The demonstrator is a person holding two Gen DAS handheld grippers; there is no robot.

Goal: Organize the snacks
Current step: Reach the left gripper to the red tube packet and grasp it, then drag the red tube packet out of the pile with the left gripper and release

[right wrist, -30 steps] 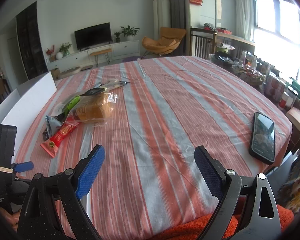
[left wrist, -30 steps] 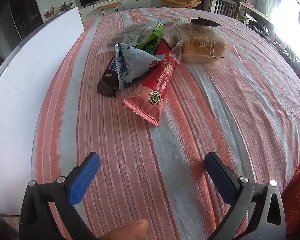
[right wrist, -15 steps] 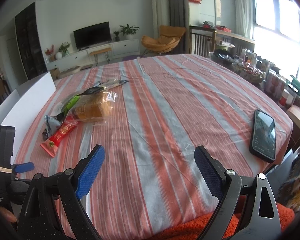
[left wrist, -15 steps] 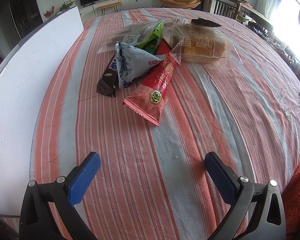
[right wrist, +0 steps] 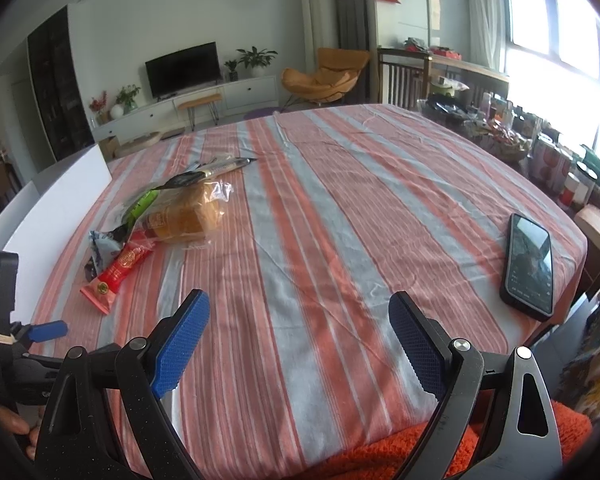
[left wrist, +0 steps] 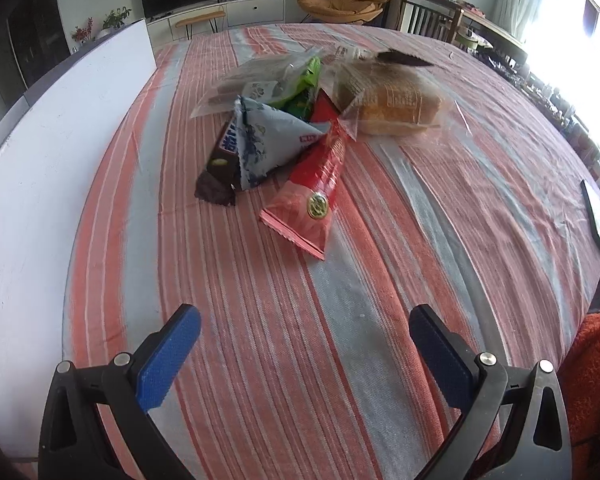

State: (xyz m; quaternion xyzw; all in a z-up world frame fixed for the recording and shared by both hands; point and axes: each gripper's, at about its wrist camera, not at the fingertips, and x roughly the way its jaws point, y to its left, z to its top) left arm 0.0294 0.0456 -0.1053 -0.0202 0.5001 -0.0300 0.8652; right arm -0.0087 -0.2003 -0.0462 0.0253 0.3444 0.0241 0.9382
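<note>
Nearing red packet (left wrist: 314, 196), left claw (left wrist: 306, 354)

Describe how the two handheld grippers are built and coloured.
Both the left gripper and right gripper have black plastic arms with triangular cut-outs, silver pivot bolts and textured blue pads. A rubber band wraps the left gripper's body in the right wrist view.

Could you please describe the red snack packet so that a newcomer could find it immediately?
On the striped tablecloth, find the heap of snacks beside the bagged bread loaf. The red snack packet is the long one at the heap's near edge, marked by a round gold-rimmed emblem.
</note>
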